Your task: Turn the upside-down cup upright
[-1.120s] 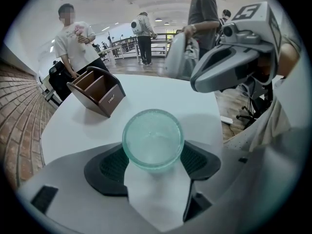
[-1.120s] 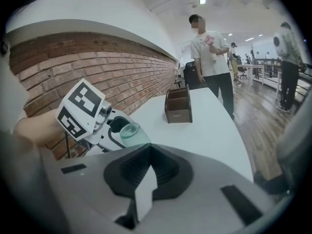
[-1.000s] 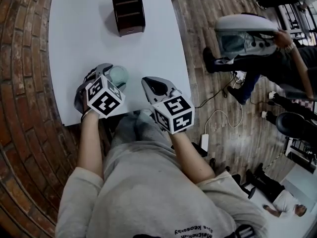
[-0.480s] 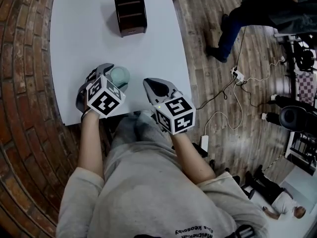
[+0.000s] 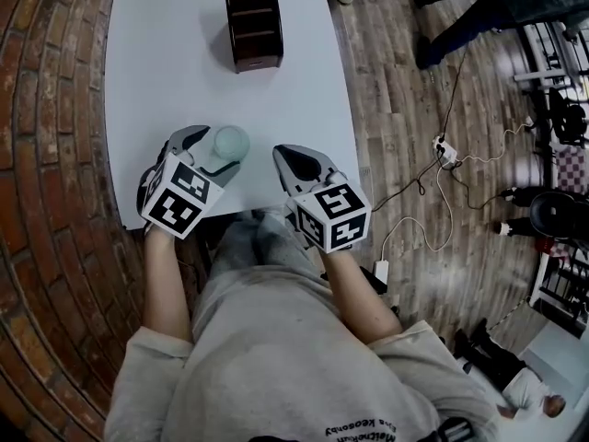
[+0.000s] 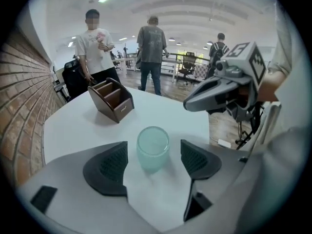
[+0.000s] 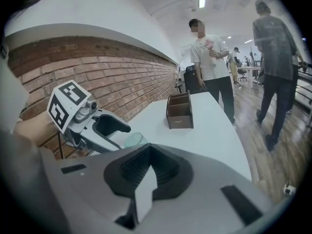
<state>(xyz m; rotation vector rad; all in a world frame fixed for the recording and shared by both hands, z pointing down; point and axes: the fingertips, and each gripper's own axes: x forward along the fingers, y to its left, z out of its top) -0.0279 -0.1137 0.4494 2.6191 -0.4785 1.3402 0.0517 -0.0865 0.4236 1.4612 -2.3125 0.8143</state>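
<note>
A pale green frosted cup [image 5: 229,142] stands on the white table [image 5: 166,53] near its front edge, its flat closed end facing up. In the left gripper view the cup [image 6: 152,147] sits just beyond and between the two dark pads, which stand apart from it on either side. My left gripper [image 5: 210,152] is open and hangs a little above the table, touching nothing. To its right, my right gripper [image 5: 293,159] is shut and empty, and its pads meet in the right gripper view [image 7: 146,167]. That view also shows the cup [image 7: 132,140] partly hidden behind my left gripper [image 7: 109,126].
A dark wooden organizer [image 5: 254,30] with open compartments stands at the far end of the table. A brick wall runs along the left side. People stand and walk on the wooden floor beyond the far end and to the right [image 6: 151,52]. Cables lie on the floor [image 5: 433,155].
My left gripper has lifted and tipped, its marker cube now nearer the camera, leaving the cup standing on the table. The right gripper has stayed put. People in the background have walked on.
</note>
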